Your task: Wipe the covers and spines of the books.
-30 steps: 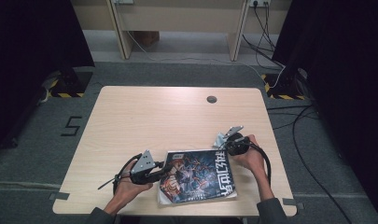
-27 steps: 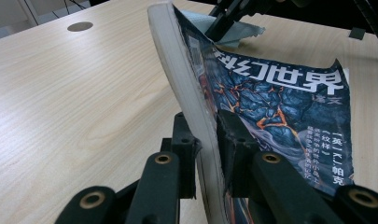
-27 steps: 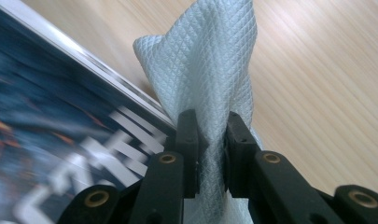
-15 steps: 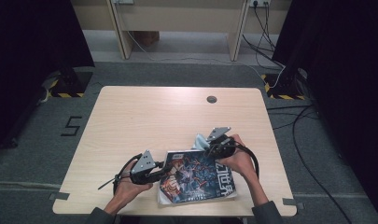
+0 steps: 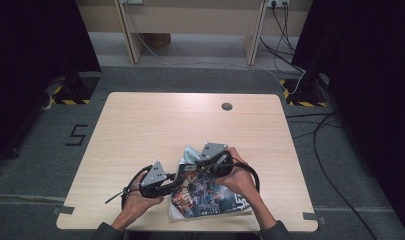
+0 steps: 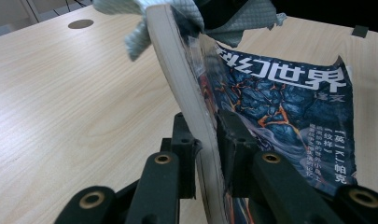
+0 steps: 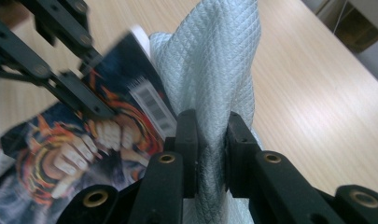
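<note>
right tool [image 5: 199,165] moved left onto magazine [image 5: 210,197] | clamps cloth [image 7: 214,79]

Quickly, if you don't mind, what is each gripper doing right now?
Left gripper: closed on the glossy dark-covered magazine.
Right gripper: closed on the pale grey quilted cloth.

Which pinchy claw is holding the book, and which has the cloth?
The left gripper pinches the book by its edge; the right gripper holds the pale quilted cloth.
</note>
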The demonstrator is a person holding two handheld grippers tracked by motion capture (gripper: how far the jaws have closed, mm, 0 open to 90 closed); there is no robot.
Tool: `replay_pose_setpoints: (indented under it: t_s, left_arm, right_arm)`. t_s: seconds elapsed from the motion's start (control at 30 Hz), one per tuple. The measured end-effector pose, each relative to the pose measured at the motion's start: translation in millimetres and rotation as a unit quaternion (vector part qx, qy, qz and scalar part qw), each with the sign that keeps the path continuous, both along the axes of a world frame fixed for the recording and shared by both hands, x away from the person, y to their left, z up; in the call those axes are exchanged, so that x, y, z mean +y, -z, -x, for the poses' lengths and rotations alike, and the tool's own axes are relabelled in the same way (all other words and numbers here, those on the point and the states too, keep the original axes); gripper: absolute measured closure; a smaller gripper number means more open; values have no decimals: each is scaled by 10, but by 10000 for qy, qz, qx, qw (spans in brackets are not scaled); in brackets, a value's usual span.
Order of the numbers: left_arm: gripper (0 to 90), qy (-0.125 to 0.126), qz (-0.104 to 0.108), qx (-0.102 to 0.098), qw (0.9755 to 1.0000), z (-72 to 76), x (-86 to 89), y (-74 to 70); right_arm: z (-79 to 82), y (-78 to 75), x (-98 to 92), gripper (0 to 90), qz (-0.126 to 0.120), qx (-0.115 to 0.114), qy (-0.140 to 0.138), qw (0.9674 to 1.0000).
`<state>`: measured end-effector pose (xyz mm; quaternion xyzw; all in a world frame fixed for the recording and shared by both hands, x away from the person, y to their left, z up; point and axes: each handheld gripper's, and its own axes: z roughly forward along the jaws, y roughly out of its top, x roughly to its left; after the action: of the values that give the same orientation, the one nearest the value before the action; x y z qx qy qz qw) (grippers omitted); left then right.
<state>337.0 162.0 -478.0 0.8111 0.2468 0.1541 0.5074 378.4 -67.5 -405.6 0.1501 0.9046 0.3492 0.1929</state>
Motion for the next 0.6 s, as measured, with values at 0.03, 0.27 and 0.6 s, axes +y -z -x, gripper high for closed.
replay_pose_setpoints:
  t_s: [0.03,0.27,0.6]
  left_arm:
    - [774,15,8,-4,10000,2,-4,0]
    - [773,11,3,9,10000,2,-6,4]
    - [765,26,-32,-11,10000,-3,-14,6]
  right_arm:
    - [28,-14,24,789,-9,-12,-33,10000]
    - [148,-65,144,789,-60,-96,-211,9997]
    - [-132,74,-169,790,144,250,262,9992]
